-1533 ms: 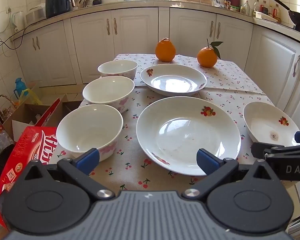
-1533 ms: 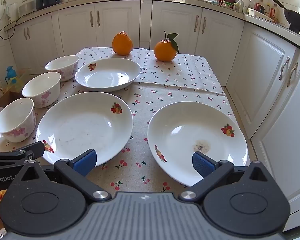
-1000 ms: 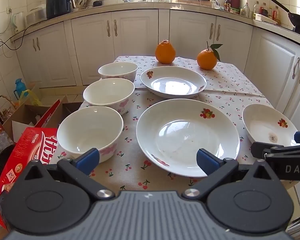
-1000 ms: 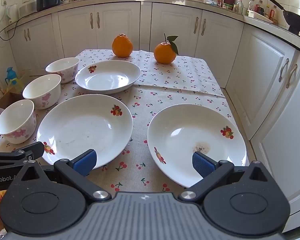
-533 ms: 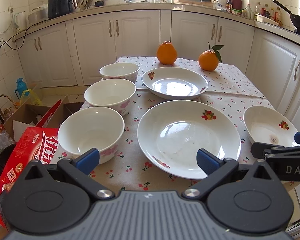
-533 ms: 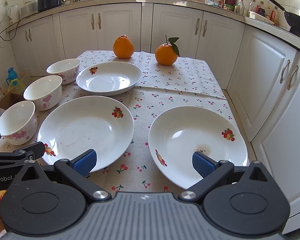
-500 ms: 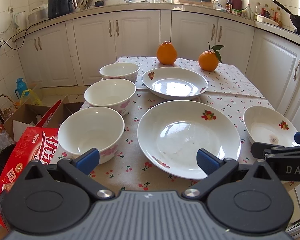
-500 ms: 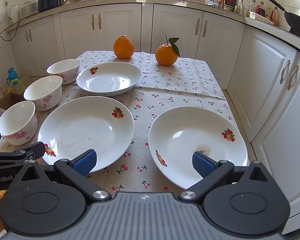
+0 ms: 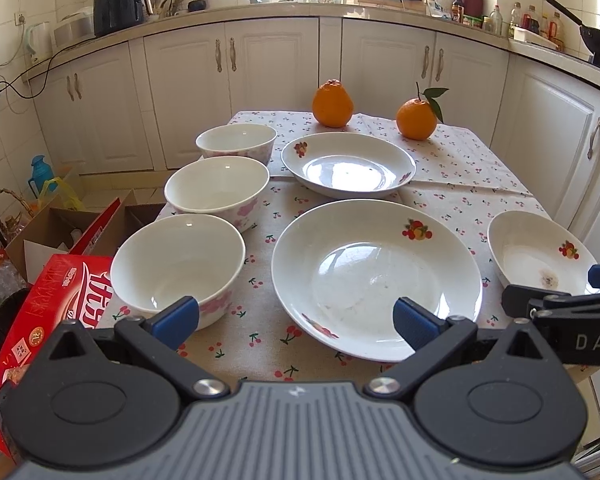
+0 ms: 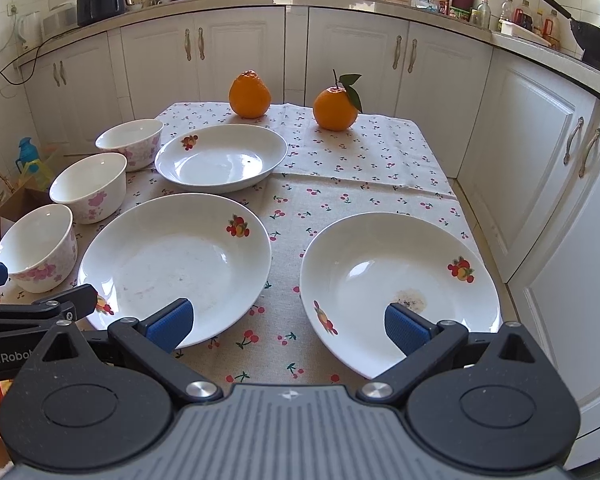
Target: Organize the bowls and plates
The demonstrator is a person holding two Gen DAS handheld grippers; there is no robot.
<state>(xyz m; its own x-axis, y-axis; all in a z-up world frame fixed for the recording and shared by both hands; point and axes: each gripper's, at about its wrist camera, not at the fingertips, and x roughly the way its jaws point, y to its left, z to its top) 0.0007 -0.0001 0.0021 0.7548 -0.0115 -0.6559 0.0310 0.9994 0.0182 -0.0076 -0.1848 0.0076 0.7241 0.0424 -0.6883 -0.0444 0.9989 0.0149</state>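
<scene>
Three white bowls with pink flowers stand in a line down the table's left side: near (image 9: 178, 264), middle (image 9: 217, 188), far (image 9: 236, 144). Three white plates with fruit prints lie apart: a large one at the centre (image 9: 376, 276), one behind it (image 9: 348, 166), one at the right (image 10: 400, 288). My left gripper (image 9: 296, 318) is open and empty, above the near table edge between the near bowl and the centre plate. My right gripper (image 10: 286, 326) is open and empty, between the centre plate (image 10: 176, 260) and the right plate.
Two oranges (image 9: 333, 104) (image 9: 417, 118) sit at the table's far end. A cherry-print cloth (image 10: 360, 196) covers the table. A red carton (image 9: 40, 312) and cardboard boxes stand on the floor to the left. White cabinets run behind and along the right.
Both grippers have drawn back and risen slightly, so the dishes sit a little lower in view. Nothing on the table has moved.
</scene>
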